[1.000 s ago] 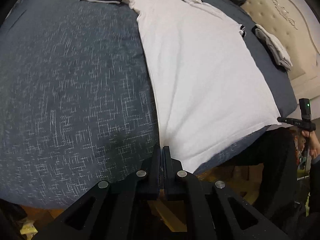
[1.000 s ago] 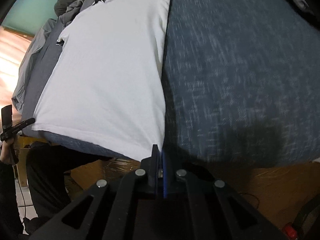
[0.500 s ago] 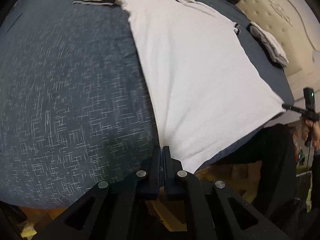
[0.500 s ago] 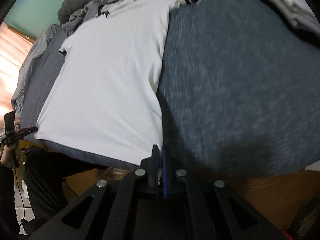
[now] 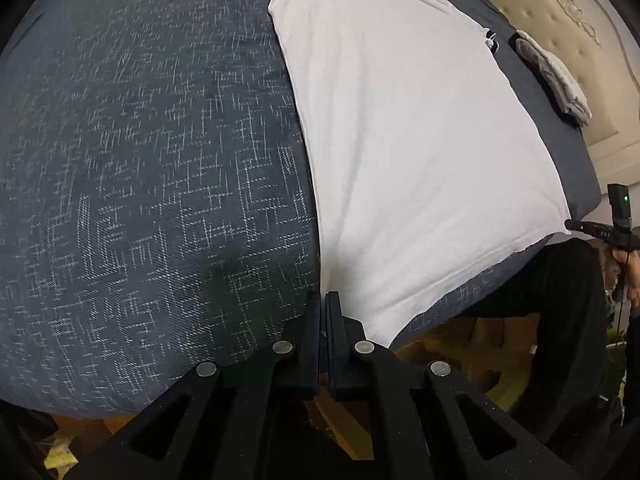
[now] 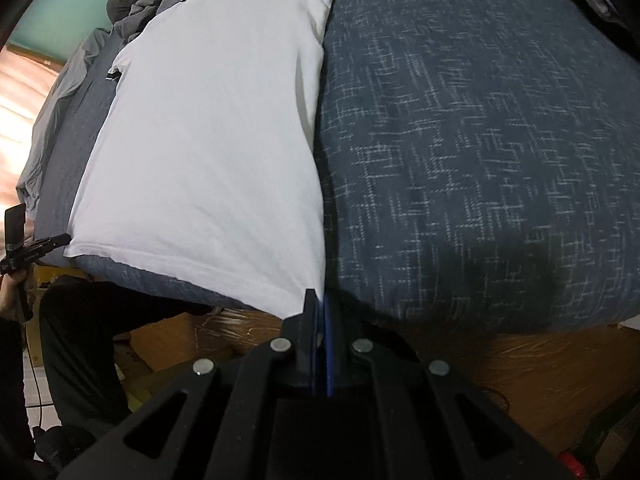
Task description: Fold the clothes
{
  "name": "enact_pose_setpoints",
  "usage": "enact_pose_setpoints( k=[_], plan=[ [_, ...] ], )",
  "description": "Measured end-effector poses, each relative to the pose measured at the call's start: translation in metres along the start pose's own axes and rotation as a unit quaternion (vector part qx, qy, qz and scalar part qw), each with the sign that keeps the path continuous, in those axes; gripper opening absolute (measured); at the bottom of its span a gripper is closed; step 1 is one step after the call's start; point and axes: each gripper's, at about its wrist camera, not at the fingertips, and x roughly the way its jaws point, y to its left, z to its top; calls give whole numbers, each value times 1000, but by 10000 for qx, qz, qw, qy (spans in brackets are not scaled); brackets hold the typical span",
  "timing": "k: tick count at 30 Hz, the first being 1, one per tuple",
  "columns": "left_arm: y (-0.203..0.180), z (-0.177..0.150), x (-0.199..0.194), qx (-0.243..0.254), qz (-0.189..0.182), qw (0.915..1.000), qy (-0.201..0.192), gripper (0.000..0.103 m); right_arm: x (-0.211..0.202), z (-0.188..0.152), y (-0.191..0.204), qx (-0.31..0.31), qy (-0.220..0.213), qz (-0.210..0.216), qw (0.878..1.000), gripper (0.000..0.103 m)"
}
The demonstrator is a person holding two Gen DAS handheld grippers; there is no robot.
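Observation:
A white polo shirt (image 5: 400, 140) with dark-trimmed sleeves lies flat and stretched on the dark blue patterned bedspread (image 5: 140, 180). My left gripper (image 5: 324, 300) is shut on one bottom hem corner, at the bed's near edge. The right gripper (image 6: 318, 296) is shut on the other hem corner, where the shirt (image 6: 208, 140) pulls to a taut point. Each view also shows the other gripper at the far hem corner: the right gripper (image 5: 572, 225) and the left gripper (image 6: 64, 238).
A folded pale garment (image 5: 556, 76) lies by the cream tufted headboard (image 5: 580, 20). Grey clothes (image 6: 160, 4) are heaped past the shirt's collar. The person's dark trousers (image 5: 560, 300) stand against the bed's edge, over brown boxes (image 6: 180, 336) below it.
Both grippers keep hold of the hem corners. The right view drew back from the bed half a second ago and has come close again. The left view has sunk slightly towards the bedspread.

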Motion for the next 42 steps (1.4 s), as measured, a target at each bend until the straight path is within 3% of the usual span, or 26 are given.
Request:
enact_pose_setpoints(
  k=[6,8,16,24,27,32,42],
  plan=[
    [3,4,3,-1,6,10000,29,2,9,-3,-3,1,93,47,9999,2],
    [-17,8,12,-14,7,10000,50,2,7,-4,-7,45,65,75,9999,2],
    [-13,9,3,-38,-116,9999,-6,2,-12,-6,-10,-7,-43,-6,10000,2],
    [-3,5,17,-200,-295,9993,58,3,-7,-6,-10,28,-24,-73,10000,3],
    [9,-21,3,-278,-352,9990,34,7,-5,-8,-10,86,-39,-7,10000,3],
    [9,-32,-10,-353,-520,9980,62,19,-4,-7,-11,81,-5,-1,10000,3],
    [-12,-28,-10,-36,-88,9999,120,19,-13,-4,-16,60,55,78,9999,5]
  ],
)
